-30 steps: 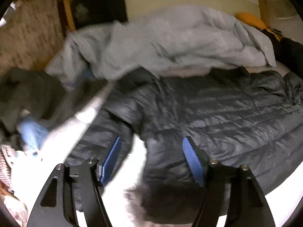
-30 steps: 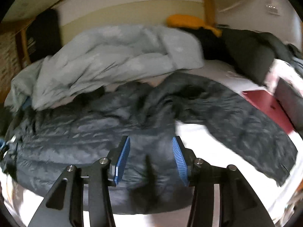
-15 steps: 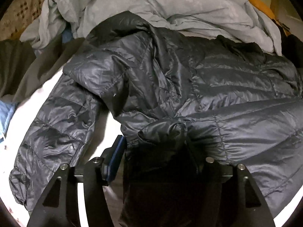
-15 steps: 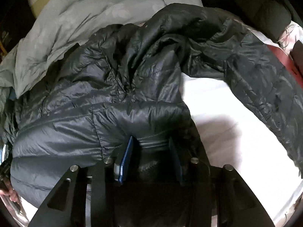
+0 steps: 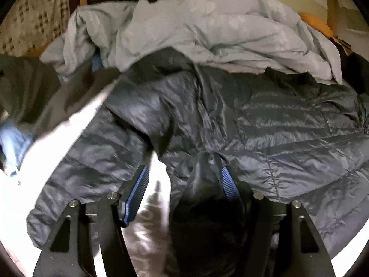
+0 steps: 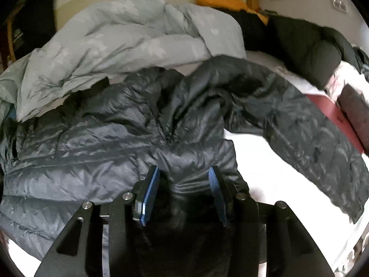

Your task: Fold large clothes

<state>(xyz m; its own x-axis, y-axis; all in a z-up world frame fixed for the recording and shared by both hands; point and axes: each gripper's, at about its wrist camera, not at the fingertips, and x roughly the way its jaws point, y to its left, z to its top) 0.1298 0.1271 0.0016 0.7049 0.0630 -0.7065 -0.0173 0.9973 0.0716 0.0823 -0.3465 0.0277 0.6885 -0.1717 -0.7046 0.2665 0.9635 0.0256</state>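
A dark quilted puffer jacket (image 5: 276, 124) lies spread on a white bedsheet (image 5: 57, 133). One sleeve (image 5: 92, 173) runs down to the left. My left gripper (image 5: 183, 182) is low over the jacket's near edge, and its jaws are opening. A raised fold of fabric leans on the right pad (image 5: 227, 184), while the left pad (image 5: 138, 184) stands free over the sheet. In the right wrist view the jacket (image 6: 92, 147) stretches its other sleeve (image 6: 311, 138) off to the right. My right gripper (image 6: 183, 187) straddles the near hem with bunched fabric between its opening jaws.
A crumpled grey duvet (image 5: 207, 30) (image 6: 115, 41) lies just behind the jacket. Dark clothes (image 6: 299, 41), an orange cushion (image 6: 219, 0) and a red flat item (image 6: 334, 113) are at the right. A dark green garment (image 5: 23, 87) and a blue cloth (image 5: 11, 140) are at the left.
Both grippers have come down from above the jacket to its near edge. Fabric now stands between each pair of jaws, where a second ago there was none.
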